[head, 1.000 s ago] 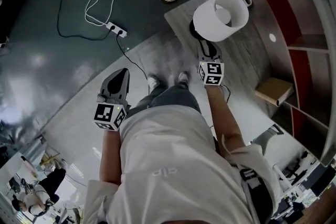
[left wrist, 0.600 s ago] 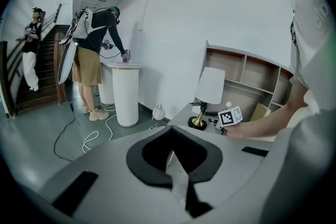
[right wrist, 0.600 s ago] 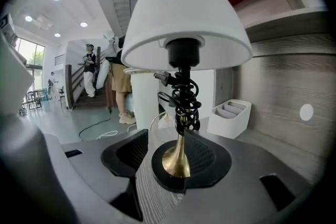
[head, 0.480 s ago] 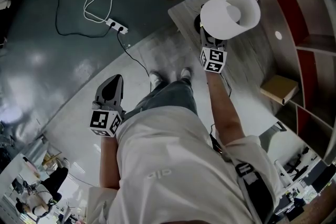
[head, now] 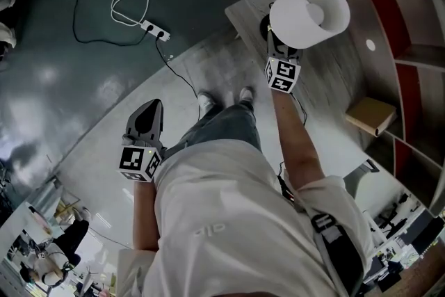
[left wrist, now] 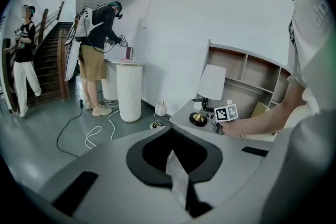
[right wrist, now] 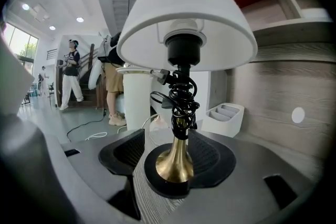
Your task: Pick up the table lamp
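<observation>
Table lamp (right wrist: pixel 181 44) base between opening fingers (right wrist: pixel 122 150) of right gripper (right wrist: pixel 169 160).

open studio hall with staircase (left wrist: pixel 62 60), white pedestal (left wrist: pixel 128 93), wall shelving (left wrist: pixel 247 73)

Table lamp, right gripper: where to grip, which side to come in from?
Best bet: grip the brass stem between the black base and the cord coil: slim, upright, bare. The shade is too wide, the base too flat. Come in level under the shade, from the table's front edge. The right gripper sits so, jaws opening, stem between them.
</observation>
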{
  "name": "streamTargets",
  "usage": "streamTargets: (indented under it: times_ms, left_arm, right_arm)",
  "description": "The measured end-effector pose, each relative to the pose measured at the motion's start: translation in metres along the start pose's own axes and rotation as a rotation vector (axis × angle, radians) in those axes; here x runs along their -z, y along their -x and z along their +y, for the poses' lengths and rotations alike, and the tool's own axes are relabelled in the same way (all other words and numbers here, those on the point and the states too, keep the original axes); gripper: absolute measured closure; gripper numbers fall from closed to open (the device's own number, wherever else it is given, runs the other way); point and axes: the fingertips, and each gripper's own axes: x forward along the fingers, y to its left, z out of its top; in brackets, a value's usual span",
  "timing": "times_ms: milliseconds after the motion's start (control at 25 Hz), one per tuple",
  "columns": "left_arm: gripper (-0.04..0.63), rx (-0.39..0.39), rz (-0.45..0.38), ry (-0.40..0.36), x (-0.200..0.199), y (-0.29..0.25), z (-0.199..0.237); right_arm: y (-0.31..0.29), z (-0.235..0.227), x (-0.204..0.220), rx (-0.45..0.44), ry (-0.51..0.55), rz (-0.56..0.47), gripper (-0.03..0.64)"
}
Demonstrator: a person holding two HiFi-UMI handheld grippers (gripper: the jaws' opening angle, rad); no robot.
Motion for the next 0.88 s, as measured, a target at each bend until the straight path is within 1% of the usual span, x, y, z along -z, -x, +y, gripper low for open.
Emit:
streamTargets:
  times_ms: [320,400,440,520,600,880]
  left_arm:
    - [0.580,-0.004,0.004,0.005,0.007,0.006,-0.003]
    - [0.580,-0.007,0.006,0.002,0.009,0.009,-0.004]
    - [0.580,-0.010,0.007,0.002,0.010,0.010,-0.004]
    - [0.580,-0.015,0.010,0.005,0.013,0.012,-0.004]
    - [0.580,-0.018,0.012,0.011,0.016,0.015,-0.004]
    - [0.580,-0.017,0.015,0.019,0.020,0.018,-0.006]
  right_arm:
    - [-0.005,-0.006,0.002,0.021,0.007,0.006,0.347]
    - [-0.005,-0.009,0.003,0.043,0.005,0.004,0.338]
    - [-0.005,-0.012,0.003,0.060,-0.006,0.003,0.325]
    - [-0.007,-0.020,0.002,0.088,-0.039,-0.001,0.324]
    - [-0.010,-0.023,0.001,0.089,-0.055,0.002,0.319]
    - [-0.031,-0.026,-0.001,0.085,-0.049,0.019,0.317]
